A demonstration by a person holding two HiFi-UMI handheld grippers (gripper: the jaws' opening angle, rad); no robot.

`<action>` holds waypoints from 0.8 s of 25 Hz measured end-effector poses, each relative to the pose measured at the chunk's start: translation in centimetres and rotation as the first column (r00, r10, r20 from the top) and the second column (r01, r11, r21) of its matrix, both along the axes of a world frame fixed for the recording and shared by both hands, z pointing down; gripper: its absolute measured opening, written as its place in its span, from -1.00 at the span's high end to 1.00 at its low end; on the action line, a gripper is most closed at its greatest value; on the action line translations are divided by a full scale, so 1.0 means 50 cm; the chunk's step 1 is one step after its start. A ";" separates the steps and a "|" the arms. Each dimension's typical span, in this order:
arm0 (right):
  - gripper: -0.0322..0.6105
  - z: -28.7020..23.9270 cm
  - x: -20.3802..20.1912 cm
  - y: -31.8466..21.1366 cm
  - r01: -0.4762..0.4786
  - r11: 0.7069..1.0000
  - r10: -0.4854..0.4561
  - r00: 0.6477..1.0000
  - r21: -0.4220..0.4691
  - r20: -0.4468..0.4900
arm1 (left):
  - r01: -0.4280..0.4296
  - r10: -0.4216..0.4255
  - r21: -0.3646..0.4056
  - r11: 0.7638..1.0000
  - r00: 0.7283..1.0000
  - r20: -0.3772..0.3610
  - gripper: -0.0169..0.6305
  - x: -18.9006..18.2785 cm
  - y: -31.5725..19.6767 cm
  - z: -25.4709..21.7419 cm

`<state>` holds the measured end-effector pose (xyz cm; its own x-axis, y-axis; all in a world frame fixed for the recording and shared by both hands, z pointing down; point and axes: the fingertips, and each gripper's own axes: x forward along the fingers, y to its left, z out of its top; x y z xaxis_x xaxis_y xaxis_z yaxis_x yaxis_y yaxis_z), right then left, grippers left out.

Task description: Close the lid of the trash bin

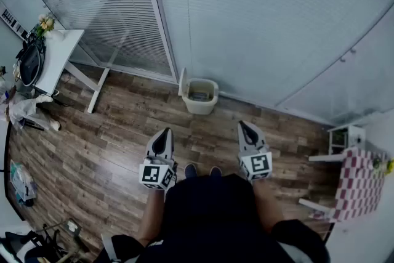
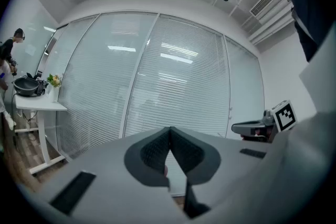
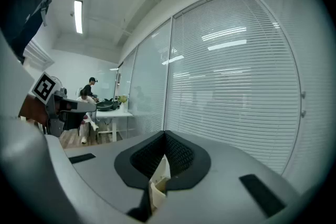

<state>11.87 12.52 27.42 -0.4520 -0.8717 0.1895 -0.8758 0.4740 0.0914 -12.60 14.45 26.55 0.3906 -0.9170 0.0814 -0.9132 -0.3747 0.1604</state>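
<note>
A cream trash bin stands on the wood floor against the glass wall, its lid upright at the bin's left side. My left gripper and right gripper are held side by side in front of my body, well short of the bin and pointing toward it. Both are shut with nothing between the jaws. In the left gripper view the left gripper has its pads pressed together. The right gripper is likewise closed, and part of the bin shows through the gap below its jaws.
A white table with a pan and flowers stands at the left, a person beside it. A small white shelf and a pink checked seat are at the right. Bags lie on the floor at lower left. Blinds cover the glass wall.
</note>
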 end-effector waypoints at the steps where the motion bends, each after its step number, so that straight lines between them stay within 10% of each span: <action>1: 0.89 -0.003 0.003 -0.001 0.001 1.000 -0.001 1.000 0.003 0.013 | 0.002 -0.002 -0.005 1.000 1.000 -0.001 0.92 0.003 -0.001 -0.003; 16: 0.89 -0.004 0.007 0.011 0.008 1.000 -0.007 1.000 0.016 -0.011 | -0.011 0.011 0.004 1.000 0.999 0.039 0.89 0.015 -0.006 0.002; 20: 0.89 0.004 0.005 0.012 0.002 1.000 -0.002 1.000 -0.004 -0.005 | -0.011 0.010 0.003 1.000 0.999 0.052 0.18 0.014 -0.014 0.005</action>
